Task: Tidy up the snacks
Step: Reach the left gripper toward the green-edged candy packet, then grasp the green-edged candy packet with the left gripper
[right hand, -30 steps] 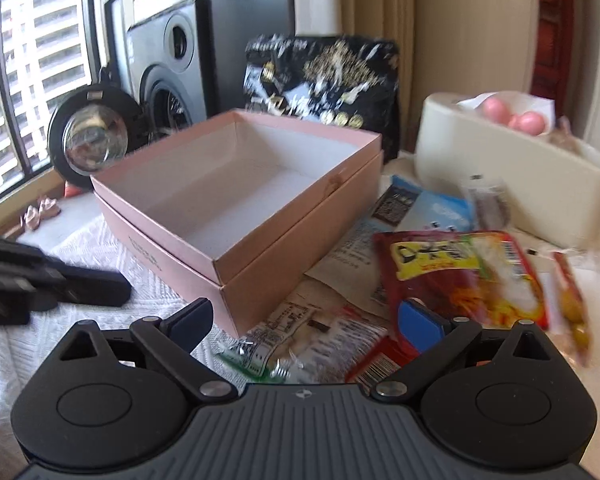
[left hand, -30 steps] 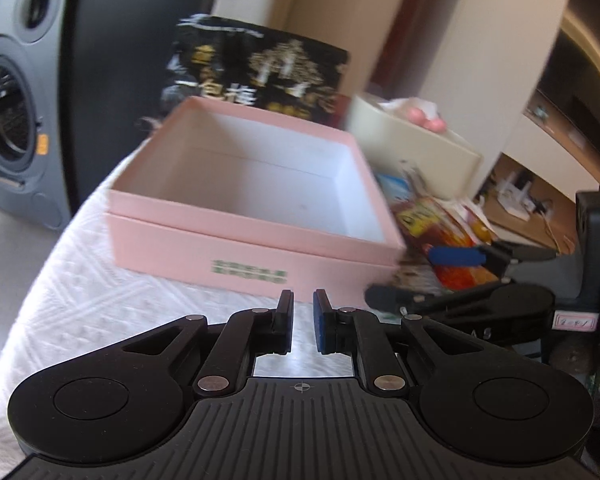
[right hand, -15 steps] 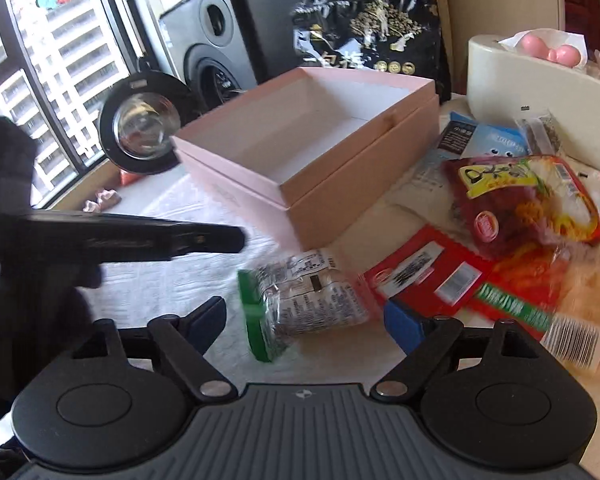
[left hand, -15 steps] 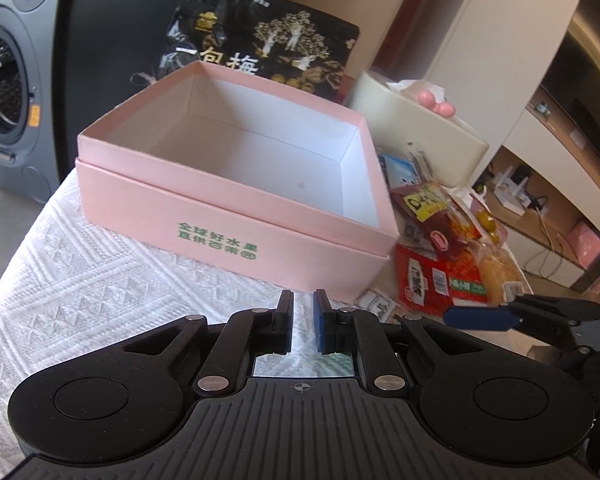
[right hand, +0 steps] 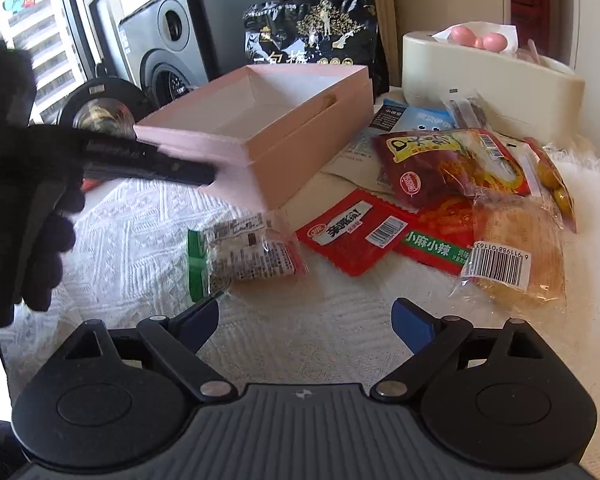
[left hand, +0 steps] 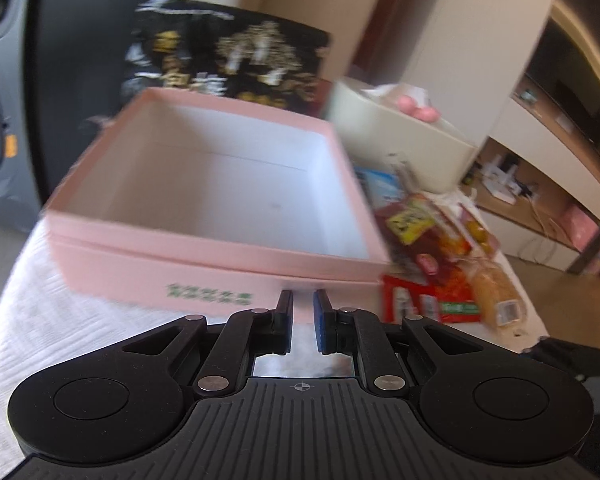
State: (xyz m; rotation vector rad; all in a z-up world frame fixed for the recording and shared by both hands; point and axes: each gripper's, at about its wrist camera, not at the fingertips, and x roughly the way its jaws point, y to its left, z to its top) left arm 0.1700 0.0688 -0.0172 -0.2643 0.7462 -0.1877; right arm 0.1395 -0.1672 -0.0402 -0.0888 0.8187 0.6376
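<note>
Left wrist view: the left gripper (left hand: 302,322) is closed on nothing, just short of the empty pink box (left hand: 204,256) — snacks (left hand: 440,256) are piled right of the box. Right wrist view: the right gripper (right hand: 304,326), jaws opening and empty, hovers over the cloth (right hand: 324,320); the green packet (right hand: 240,256) lies just ahead, slightly left, long axis crosswise — nearest this hand. A cream tub (right hand: 488,80) behind holds pink balls (right hand: 476,38).

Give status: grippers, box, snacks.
Left gripper shut, empty, by pink box. Right gripper jaws opening, nothing between. Box empty; snacks loose on cloth beside it. Nearest packet unobstructed.
</note>
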